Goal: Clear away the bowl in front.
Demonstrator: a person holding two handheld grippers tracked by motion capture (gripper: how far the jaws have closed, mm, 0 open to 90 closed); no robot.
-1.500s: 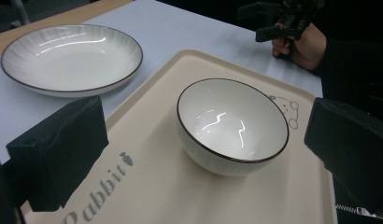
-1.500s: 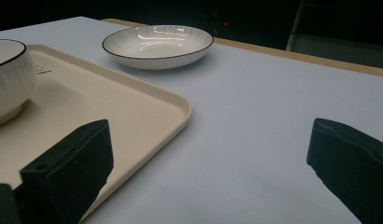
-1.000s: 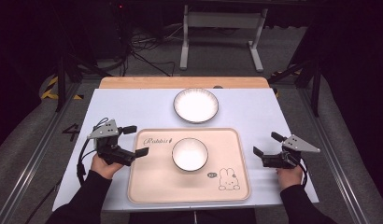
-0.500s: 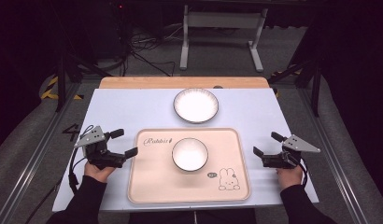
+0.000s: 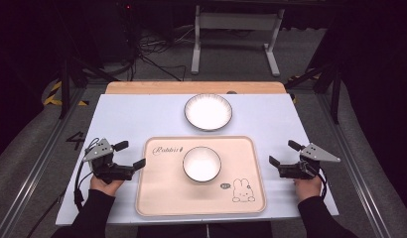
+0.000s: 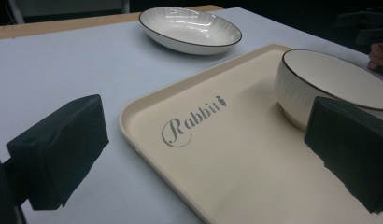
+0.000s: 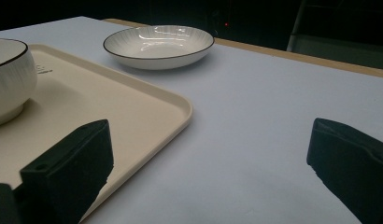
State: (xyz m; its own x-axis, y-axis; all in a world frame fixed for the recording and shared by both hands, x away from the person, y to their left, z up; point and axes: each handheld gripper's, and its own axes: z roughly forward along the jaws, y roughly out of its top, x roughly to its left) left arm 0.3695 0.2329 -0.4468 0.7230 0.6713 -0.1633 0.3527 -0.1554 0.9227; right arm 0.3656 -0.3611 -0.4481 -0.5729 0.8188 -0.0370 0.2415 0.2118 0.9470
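— From the high view, where do we stand? We hold the left gripper just off the tray's left edge and the right gripper just off its right edge, both with jaws spread wide and gripping nothing; the small bowl sits in the middle of the tray, the shallow plate beyond it on the pale blue table

— So we judge we are lining up on the tray. And the left gripper view? Its jaws stand far apart, one over the table, one over the tray beside the bowl (nothing between them yet)

— The right gripper view? Jaws wide again, straddling the tray's corner; next we likely need to close in on the rim. Around us the room is dark, cables and a metal stand on the floor
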